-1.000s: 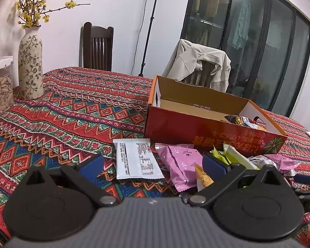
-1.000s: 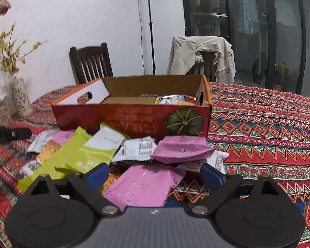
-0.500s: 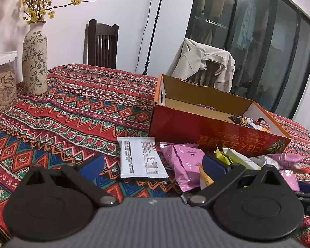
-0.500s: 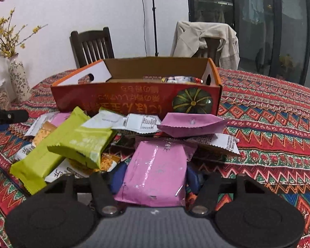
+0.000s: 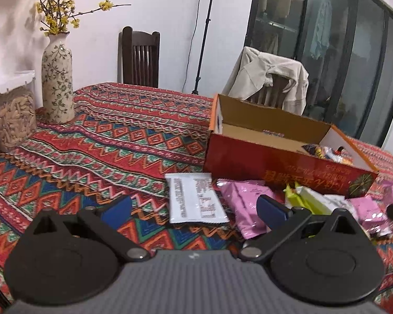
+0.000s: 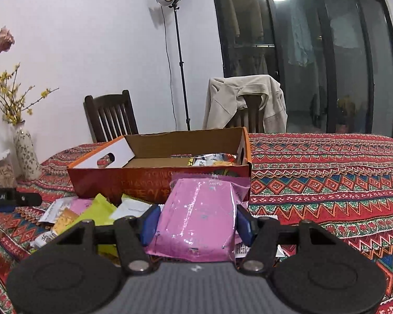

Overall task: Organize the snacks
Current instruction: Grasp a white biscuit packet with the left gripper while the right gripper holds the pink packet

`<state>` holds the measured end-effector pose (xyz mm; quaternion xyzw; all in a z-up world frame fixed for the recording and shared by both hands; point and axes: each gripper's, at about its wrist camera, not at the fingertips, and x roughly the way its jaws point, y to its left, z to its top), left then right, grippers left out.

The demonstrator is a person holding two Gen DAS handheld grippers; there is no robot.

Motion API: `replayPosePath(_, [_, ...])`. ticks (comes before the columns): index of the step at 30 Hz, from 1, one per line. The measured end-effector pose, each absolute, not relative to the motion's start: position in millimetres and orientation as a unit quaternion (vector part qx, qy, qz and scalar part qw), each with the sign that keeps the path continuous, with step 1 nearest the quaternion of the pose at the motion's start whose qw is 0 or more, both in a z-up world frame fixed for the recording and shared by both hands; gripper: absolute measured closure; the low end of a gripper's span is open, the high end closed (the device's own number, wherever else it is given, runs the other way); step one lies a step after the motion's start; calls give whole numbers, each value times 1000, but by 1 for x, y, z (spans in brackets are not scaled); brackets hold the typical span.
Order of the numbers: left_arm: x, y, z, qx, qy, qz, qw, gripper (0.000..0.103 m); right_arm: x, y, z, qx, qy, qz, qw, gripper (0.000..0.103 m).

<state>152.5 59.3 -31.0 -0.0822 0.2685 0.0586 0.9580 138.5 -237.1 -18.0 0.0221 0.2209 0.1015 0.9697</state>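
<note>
The right gripper (image 6: 196, 222) is closed on a pink snack packet (image 6: 200, 217), which is pinched between the 2 blue pads (image 6: 149, 223) and held raised in front of the red cardboard box (image 6: 144, 180). The left gripper (image 5: 194, 206) is spread wide, with nothing between its blue pads (image 5: 116, 208); it is held low over the patterned tablecloth (image 5: 104, 144).

In the left wrist view, a white packet (image 5: 196, 197) lies flat on the cloth ahead of the open fingers, just beside a second pink packet (image 5: 245, 209). Yellow-green packets (image 5: 305, 196) are piled against the box's front wall (image 5: 288, 168). The box is open-topped, and a few wrapped snacks (image 5: 325, 153) are seen at its right end.

2 chairs are counted behind the table: 1 bare dark wooden chair (image 6: 110, 115) and 1 draped with a beige jacket (image 6: 246, 99). 1 floral vase (image 5: 57, 78) with yellow blossoms and 1 clear jar (image 5: 11, 117) stand at the left. 1 light stand (image 6: 179, 60) rises by the wall.
</note>
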Motion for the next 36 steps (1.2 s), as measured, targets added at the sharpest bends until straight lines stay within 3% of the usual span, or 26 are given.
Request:
replayPosePath(19, [238,67,-53,-41,386,106,915,0,137,-239,-19,32,228,92,969,43])
replayPosePath(30, [254,63,-65,-41,389,113,913,0,141,-241,-22,39,239,90,966,43])
replayPosePath(33, [252,59,-64,-35,385,101,916,8,141,-241,-22,39,239,91,966,43])
replayPosePath(35, [249,58,-61,-32,379,98,919,24,142,-241,-22,39,239,91,966,42])
replayPosePath(36, [247,57,-60,-33,376,97,921,38,142,-240,-22,40,239,92,966,42])
